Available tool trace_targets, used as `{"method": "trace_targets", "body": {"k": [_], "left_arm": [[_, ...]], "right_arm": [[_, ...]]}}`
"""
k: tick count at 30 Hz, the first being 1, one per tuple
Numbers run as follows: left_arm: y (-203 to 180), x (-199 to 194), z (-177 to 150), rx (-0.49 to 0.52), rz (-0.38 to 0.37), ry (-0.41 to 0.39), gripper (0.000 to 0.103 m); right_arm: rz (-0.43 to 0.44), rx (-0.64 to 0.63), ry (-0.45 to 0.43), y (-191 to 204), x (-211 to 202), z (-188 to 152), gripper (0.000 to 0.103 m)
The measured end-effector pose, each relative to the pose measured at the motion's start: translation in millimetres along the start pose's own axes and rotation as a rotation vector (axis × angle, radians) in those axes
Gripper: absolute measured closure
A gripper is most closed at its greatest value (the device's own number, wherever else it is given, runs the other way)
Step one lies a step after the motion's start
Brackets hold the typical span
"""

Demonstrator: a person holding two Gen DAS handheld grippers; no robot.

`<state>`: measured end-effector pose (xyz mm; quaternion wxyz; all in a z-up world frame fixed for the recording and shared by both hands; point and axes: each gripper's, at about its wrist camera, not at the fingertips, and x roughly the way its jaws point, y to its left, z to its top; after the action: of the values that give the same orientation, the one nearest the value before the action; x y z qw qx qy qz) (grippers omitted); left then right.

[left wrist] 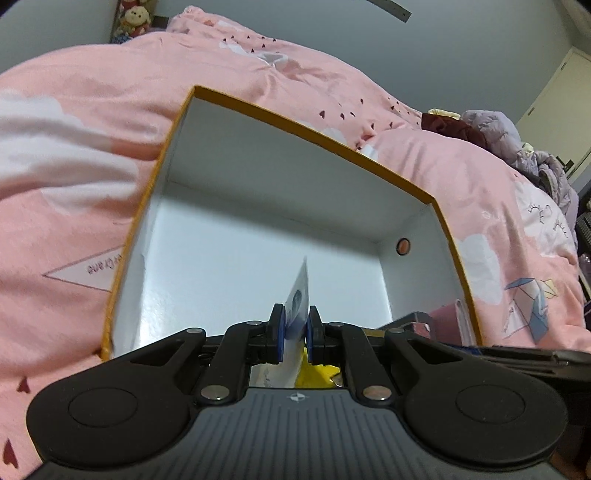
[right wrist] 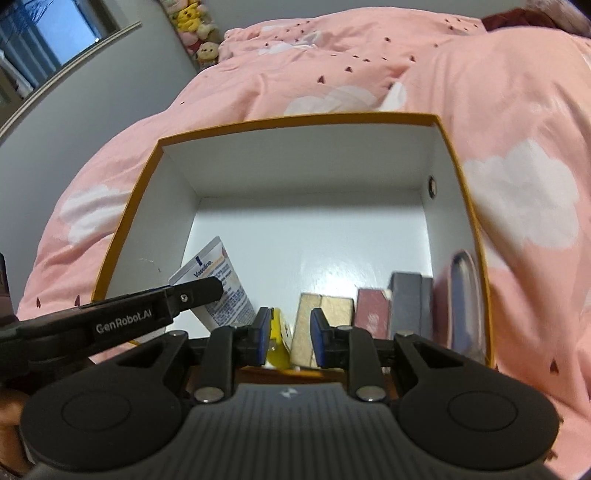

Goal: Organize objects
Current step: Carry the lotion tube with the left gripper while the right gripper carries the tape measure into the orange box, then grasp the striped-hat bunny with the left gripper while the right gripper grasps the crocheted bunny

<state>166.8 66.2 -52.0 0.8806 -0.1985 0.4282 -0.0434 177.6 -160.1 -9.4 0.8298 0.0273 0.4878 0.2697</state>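
My left gripper (left wrist: pixel 295 325) has its jaws clamped on a white tube (left wrist: pixel 297 301) of Vaseline, gripping it near its flat crimped end. I hold it over the near left corner of the open box (left wrist: pixel 369 158); in the right wrist view the tube (right wrist: pixel 221 288) hangs tilted there, its cap end hidden behind my right gripper, so I cannot tell whether it touches the floor of the box.

My right gripper (right wrist: pixel 288 332) hovers above the near wall of the box (right wrist: pixel 295 123) with its jaws apart and nothing pressed between them. Past them, along the near side of the box, stand a yellow item (right wrist: pixel 279 339), a beige box (right wrist: pixel 314 321), a dark red box (right wrist: pixel 371 312) and a grey box (right wrist: pixel 410 302), lined up side by side. A dark oval thing (right wrist: pixel 465 295) leans against the right wall. The rest of the white box floor is bare.

The box, orange outside, sits on a bed under a pink quilt (right wrist: pixel 332 55) printed with white clouds. Plush toys (right wrist: pixel 195 26) are piled at the far corner by the wall.
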Motion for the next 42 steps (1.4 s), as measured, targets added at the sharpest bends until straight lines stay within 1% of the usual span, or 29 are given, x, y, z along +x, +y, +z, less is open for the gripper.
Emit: {"method": "trace_targets", "body": {"k": [1, 8, 11, 16, 19, 21, 23, 26, 27, 28, 30, 33, 35, 36, 37, 39, 42], "left_arm": [[-1.1, 0.7, -0.2, -0.003, -0.004, 0.011, 0.091], [-7.9, 3.5, -0.2, -0.041, -0.036, 0.048, 0.086], [-14.7, 5.7, -1.6, -0.016, -0.034, 0.069, 0.082], [-20.9, 4.6, -3.2, 0.015, -0.039, 0.078, 0.078], [-27.1, 1.9, -6.5, 0.063, -0.036, 0.071, 0.069], [-32.5, -3.0, -10.7, 0.105, -0.022, 0.046, 0.065], [-35.8, -9.7, -14.7, 0.131, -0.010, 0.020, 0.063], [-38.7, -26.5, -19.5, 0.156, -0.015, -0.026, 0.063], [-39.3, -32.9, -21.0, 0.166, -0.016, -0.039, 0.062], [-40.1, -40.9, -22.3, 0.177, -0.015, -0.051, 0.057], [-40.9, -57.2, -23.9, 0.191, -0.029, -0.062, 0.055], [-43.7, -79.8, -26.3, 0.224, -0.072, -0.040, 0.055], [-44.2, -93.5, -31.2, 0.238, -0.090, -0.032, 0.053], [-44.5, -99.2, -35.0, 0.242, -0.094, -0.026, 0.052], [-44.0, -103.9, -38.6, 0.243, -0.095, -0.018, 0.052], [-42.2, -112.0, -47.3, 0.242, -0.089, -0.001, 0.052], [-40.2, -117.9, -61.4, 0.241, -0.055, 0.015, 0.052]], "right_arm": [[-0.003, 0.009, -0.002, 2.9, 7.4, 1.1, 0.078], [-0.005, 0.046, -0.006, -8.0, 4.1, -9.4, 0.077], [-0.008, 0.040, -0.013, -6.3, 2.8, -10.9, 0.077], [-0.013, 0.021, -0.024, -4.2, -0.7, -13.2, 0.077], [-0.016, 0.016, -0.031, -3.6, -2.7, -14.1, 0.077], [-0.015, 0.013, -0.039, -3.5, -5.9, -14.8, 0.076], [-0.011, 0.010, -0.054, -3.2, -10.5, -16.6, 0.070], [-0.008, -0.010, -0.092, -2.3, -20.3, -20.7, 0.067], [-0.006, -0.018, -0.107, -1.9, -24.3, -22.3, 0.066], [-0.006, -0.025, -0.123, -1.4, -28.8, -24.0, 0.063], [-0.016, -0.037, -0.143, -1.0, -38.0, -27.5, 0.061], [-0.018, -0.043, -0.155, -1.3, -52.9, -35.0, 0.059], [-0.011, -0.044, -0.152, -1.4, -61.6, -41.8, 0.053], [-0.009, -0.041, -0.147, -1.9, -66.2, -46.5, 0.052], [-0.012, -0.037, -0.140, -2.3, -69.7, -51.2, 0.049], [-0.021, -0.023, -0.128, -5.1, -76.2, -61.8, 0.049], [-0.073, 0.023, -0.098, -12.7, -86.1, -79.0, 0.049]]}}
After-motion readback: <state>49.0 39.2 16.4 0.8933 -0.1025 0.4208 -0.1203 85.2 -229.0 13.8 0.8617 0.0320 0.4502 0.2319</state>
